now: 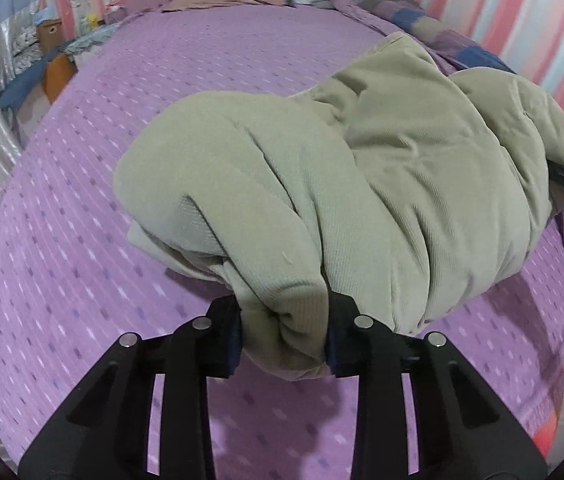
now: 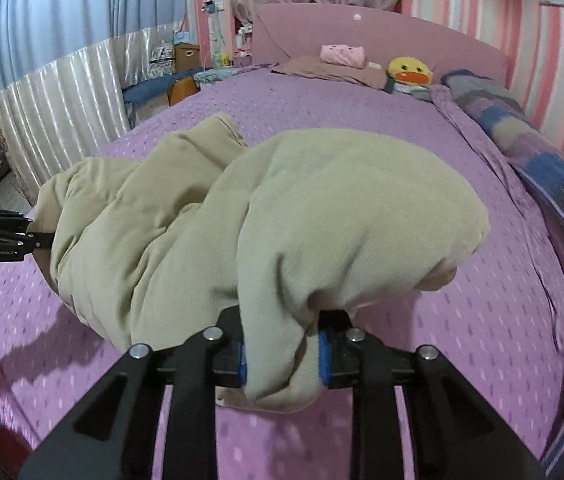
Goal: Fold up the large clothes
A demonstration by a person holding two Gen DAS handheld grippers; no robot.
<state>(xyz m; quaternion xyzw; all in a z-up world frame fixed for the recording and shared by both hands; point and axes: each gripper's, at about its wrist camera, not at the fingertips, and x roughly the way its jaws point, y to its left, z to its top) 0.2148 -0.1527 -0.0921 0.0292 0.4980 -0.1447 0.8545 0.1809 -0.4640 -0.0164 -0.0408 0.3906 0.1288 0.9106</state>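
- The big garment (image 1: 362, 184) is seen in a pale sage-beige, with a fine ribbed corduroy-like texture.
- The bedspread (image 1: 161, 128) is done in lilac, dotted with rows of small lighter and darker dashes.
- At upper centre, a yellow duck plush (image 2: 409, 70) with an orange beak is spotted, next to a pink rolled bundle (image 2: 342, 55).
- The blanket (image 2: 542, 152) at the right edge is checked in blue, grey and purple.
- Both grippers are black; blue pads (image 2: 323, 356) are shown on the right gripper (image 2: 282, 358).
- Walls are striped pink, white and pale blue.
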